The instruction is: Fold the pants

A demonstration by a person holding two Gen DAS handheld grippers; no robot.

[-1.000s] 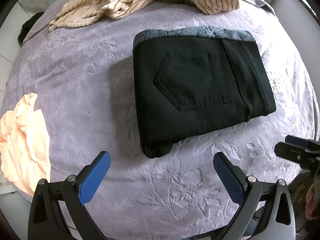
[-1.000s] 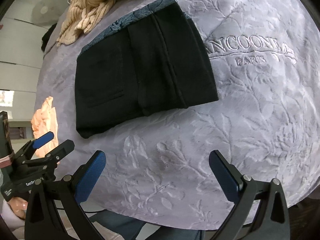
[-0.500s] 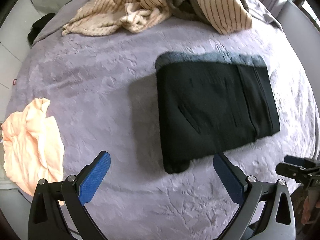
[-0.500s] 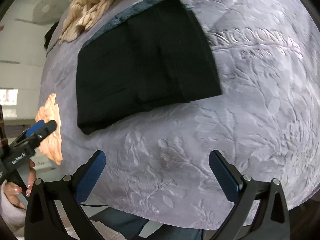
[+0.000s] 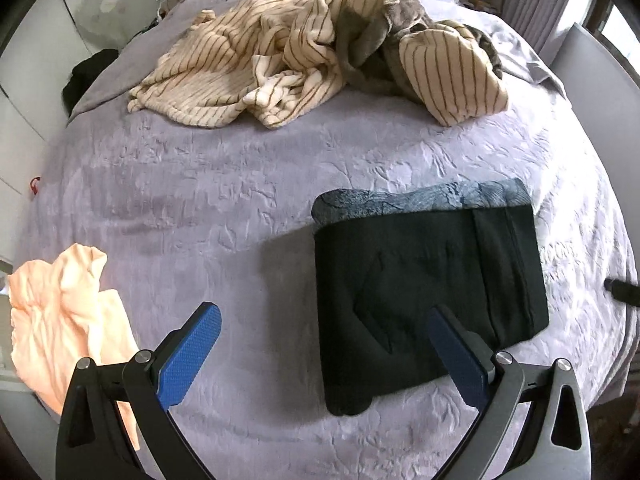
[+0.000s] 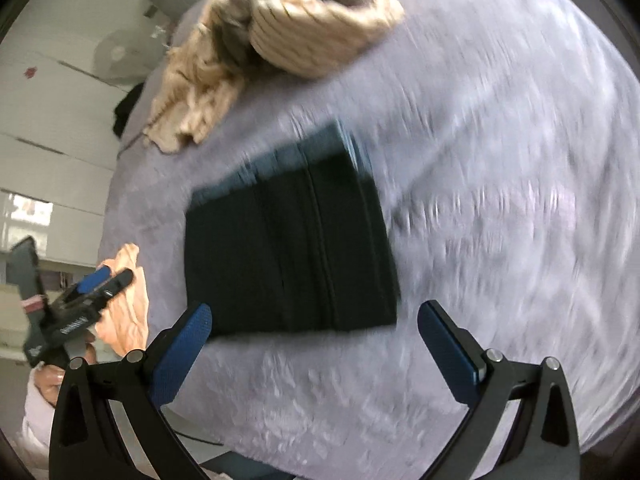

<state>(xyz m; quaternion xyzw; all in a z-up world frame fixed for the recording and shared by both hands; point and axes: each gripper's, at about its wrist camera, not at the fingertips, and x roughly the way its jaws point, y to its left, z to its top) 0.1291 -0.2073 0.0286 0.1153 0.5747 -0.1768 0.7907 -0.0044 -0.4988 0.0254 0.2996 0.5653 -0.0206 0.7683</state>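
Observation:
The black pants lie folded into a compact rectangle on the lavender bedspread, resting on a folded blue-grey patterned cloth that shows along their far edge. My left gripper is open and empty, held above the bed just in front of the pants' near left corner. My right gripper is open and empty, above the bed near the pants. The right wrist view is blurred. The left gripper also shows in the right wrist view.
A heap of cream striped clothes with a grey garment lies at the far side of the bed. A peach garment lies at the near left edge. A white fan stands beyond the bed. The bed edge runs close below both grippers.
Both grippers have drawn back and tilted up from the folded pants, so more of the far bed shows. The pants have not moved. Both grippers stay open.

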